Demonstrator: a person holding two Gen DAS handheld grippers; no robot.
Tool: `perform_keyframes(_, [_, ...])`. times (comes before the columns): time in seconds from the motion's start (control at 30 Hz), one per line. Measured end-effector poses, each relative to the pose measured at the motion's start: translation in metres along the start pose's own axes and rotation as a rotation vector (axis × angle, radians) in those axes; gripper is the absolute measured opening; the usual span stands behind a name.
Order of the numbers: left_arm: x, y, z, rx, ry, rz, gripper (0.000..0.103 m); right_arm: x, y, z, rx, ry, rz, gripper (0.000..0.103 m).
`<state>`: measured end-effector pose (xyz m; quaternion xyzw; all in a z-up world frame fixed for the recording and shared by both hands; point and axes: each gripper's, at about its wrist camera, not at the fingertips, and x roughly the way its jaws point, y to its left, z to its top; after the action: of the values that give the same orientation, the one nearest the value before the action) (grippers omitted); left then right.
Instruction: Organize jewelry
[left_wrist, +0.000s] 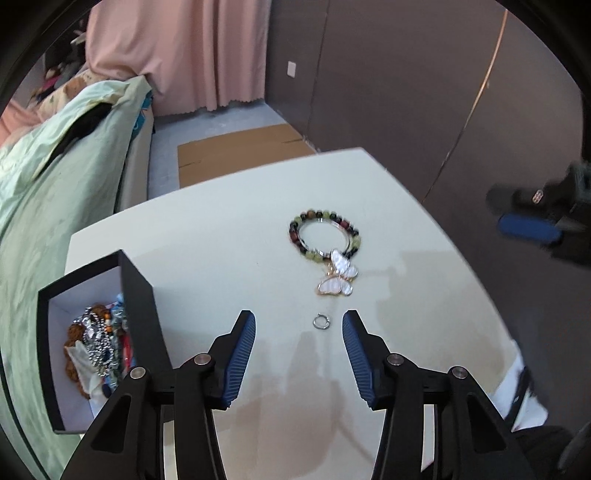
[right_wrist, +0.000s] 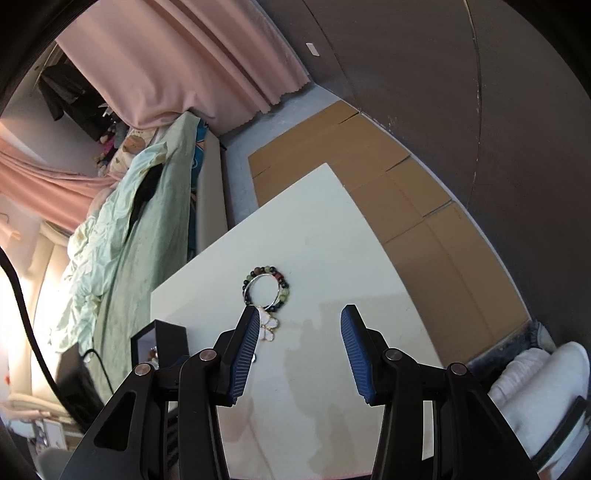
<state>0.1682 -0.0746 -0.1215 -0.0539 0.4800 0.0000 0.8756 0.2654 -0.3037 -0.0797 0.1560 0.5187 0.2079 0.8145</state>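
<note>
The left gripper (left_wrist: 299, 321) hangs over the pale cream bench (left_wrist: 207, 236) with its blue ribbed jaws apart and nothing between the pads. Just ahead of the gap, nearer the right-hand jaw, a small silver ring (left_wrist: 320, 321) lies flat on the bench, touching neither pad. Farther ahead along the same line lies a white mother-of-pearl butterfly pendant with a gold rim (left_wrist: 338, 277), and beyond it a round bracelet of dark, red and green beads (left_wrist: 325, 234) with a thin silver bangle (left_wrist: 308, 242) lying inside its circle; the butterfly overlaps the bracelet's near edge. To the left of the left-hand jaw stands an open black box with a white lining (left_wrist: 136, 291), holding a heap of beaded chains and strings (left_wrist: 98, 343).

The right gripper (right_wrist: 298, 319) is also over the bench, its jaws apart and empty. From its camera the butterfly pendant shows just beside the tip of the left-hand jaw, partly hidden by it, with the bead bracelet ahead of that jaw. The black box sits left of and behind that jaw. Flat brown cardboard (right_wrist: 399, 199) covers the floor beyond the bench.
</note>
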Motion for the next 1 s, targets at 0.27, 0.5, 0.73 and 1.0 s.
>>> perform_keyframes(0.27, [0.031, -0.012, -0.001, 0.035, 0.053, 0.021, 0.047, 0.001, -0.010, 0.009, 0.008, 0.000, 0.007, 0.047])
perform_keyframes(0.5, [0.044, -0.018, 0.001, 0.070, 0.064, 0.035, 0.031, -0.001, -0.016, 0.015, 0.017, -0.011, 0.004, 0.047])
perform_keyframes(0.73, [0.041, -0.016, 0.002, 0.097, 0.057, 0.033, 0.001, 0.007, -0.008, 0.013, -0.016, 0.009, -0.004, 0.046])
perform_keyframes(1.0, [0.012, 0.018, 0.013, -0.014, -0.003, -0.007, 0.001, 0.032, 0.020, 0.000, -0.123, 0.079, -0.028, 0.046])
